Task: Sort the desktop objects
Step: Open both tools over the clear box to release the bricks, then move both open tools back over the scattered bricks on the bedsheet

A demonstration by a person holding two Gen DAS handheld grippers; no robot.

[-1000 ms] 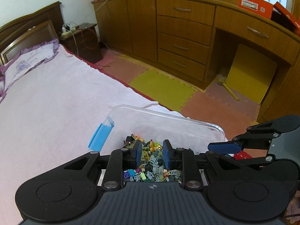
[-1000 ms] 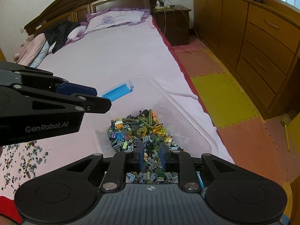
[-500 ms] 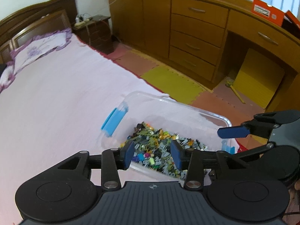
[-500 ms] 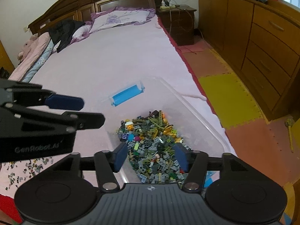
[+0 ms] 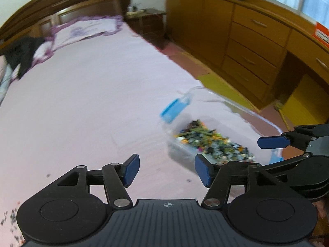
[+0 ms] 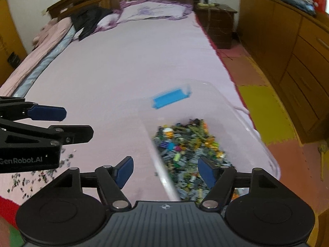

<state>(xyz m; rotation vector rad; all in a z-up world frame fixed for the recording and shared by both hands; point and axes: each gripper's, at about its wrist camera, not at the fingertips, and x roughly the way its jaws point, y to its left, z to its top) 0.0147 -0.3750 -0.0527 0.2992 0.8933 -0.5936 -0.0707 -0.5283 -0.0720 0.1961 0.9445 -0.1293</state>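
Note:
A clear plastic bin (image 5: 242, 111) (image 6: 236, 111) with a blue latch (image 5: 173, 110) (image 6: 170, 98) sits on the pink bed near its right edge. It holds a heap of small multicoloured toy bricks (image 5: 211, 142) (image 6: 189, 146). My left gripper (image 5: 166, 169) is open and empty above the sheet, just left of the bin. My right gripper (image 6: 163, 171) is open and empty, straddling the bin's near left wall. Loose small bricks (image 6: 39, 175) lie scattered on the sheet at the lower left, also in the left wrist view (image 5: 10, 218).
The pink sheet (image 6: 127, 61) stretches to pillows and dark clothing (image 6: 90, 18) at the wooden headboard. Wooden drawers (image 5: 246, 51) and foam floor mats (image 6: 265, 105) lie to the right. The other gripper shows in each view (image 5: 296, 142) (image 6: 37, 135).
Both grippers opened wide and pulled back out of the brick heap. The left one swung left off the bin over the sheet; the right one shifted left onto the bin wall.

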